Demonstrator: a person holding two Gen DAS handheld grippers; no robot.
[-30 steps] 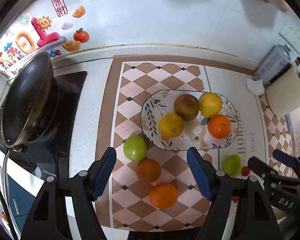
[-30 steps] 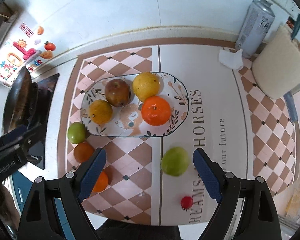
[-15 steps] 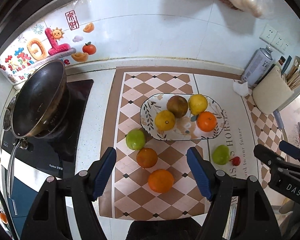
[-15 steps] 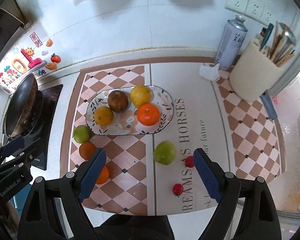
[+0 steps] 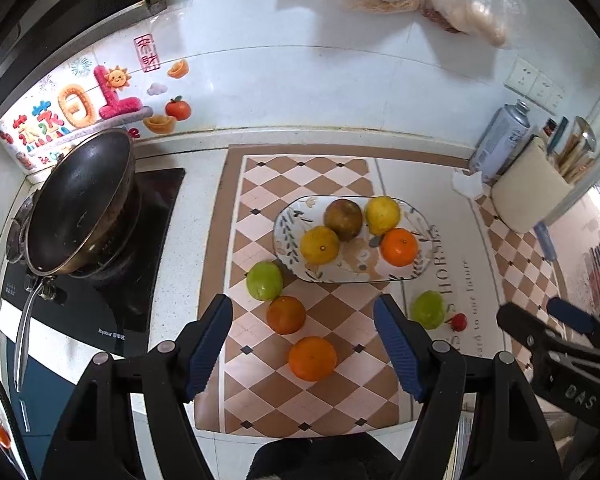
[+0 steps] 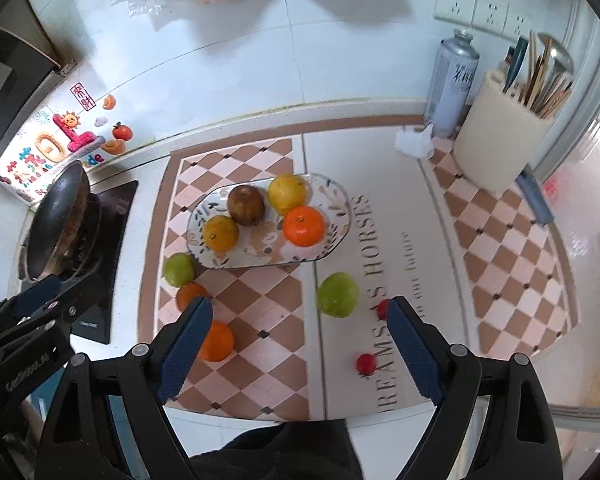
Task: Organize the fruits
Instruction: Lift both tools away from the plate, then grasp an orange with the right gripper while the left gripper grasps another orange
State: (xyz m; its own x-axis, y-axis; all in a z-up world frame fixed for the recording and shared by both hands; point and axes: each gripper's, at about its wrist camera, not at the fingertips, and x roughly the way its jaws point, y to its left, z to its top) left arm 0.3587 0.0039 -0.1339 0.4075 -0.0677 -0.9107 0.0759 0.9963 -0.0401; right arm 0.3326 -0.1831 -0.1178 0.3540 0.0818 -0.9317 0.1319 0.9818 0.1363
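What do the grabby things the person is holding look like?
Each hand-held gripper, the left and the right, is a black plastic frame with two fingers padded in ribbed blue, silver pins at the joints, and white lettering on the side. No cables or sleeves show.

Both wrist views overlook the plate (image 5: 416, 276) from above.

On the oval patterned plate (image 6: 340, 216) I see four fruits: a brown one (image 6: 246, 205), two yellow (image 6: 288, 194) (image 6: 220, 233) and an orange (image 6: 304, 226). Off it on the mat lie two green fruits (image 6: 179, 269) (image 6: 337, 294), two oranges (image 5: 286, 314) (image 5: 312, 358) and two small red fruits (image 6: 365, 363) (image 5: 458, 321).
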